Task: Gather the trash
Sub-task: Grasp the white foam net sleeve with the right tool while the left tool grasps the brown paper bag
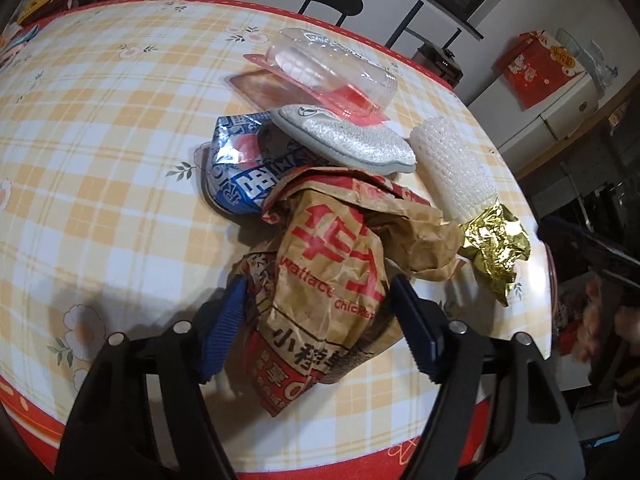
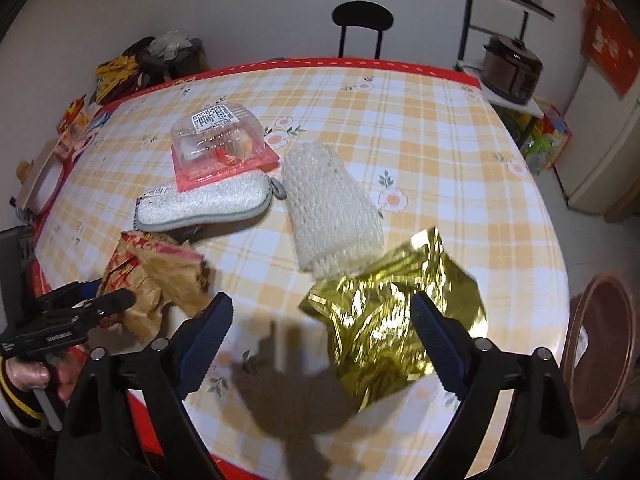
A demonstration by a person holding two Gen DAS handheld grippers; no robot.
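Observation:
A crumpled brown paper bag with red print [image 1: 332, 280] lies on the checked table, between the open fingers of my left gripper [image 1: 316, 304]; it also shows in the right wrist view [image 2: 156, 280]. A crumpled gold foil wrapper [image 2: 392, 312] lies near the table's front edge, partly between the open fingers of my right gripper [image 2: 320, 320]; it shows in the left wrist view [image 1: 494, 248] too. Behind lie a white foam net sleeve [image 2: 332, 216], a grey-white sponge pad [image 2: 208, 204], a clear plastic box on a pink base [image 2: 220, 144] and a blue-white wrapper [image 1: 236, 168].
The table [image 2: 440, 128] has a red border. A brown round bin [image 2: 600, 348] stands right of the table. A black chair [image 2: 362, 28] stands behind it. Bags and clutter [image 2: 132, 68] sit at the far left corner. A cooker [image 2: 512, 72] stands at the back right.

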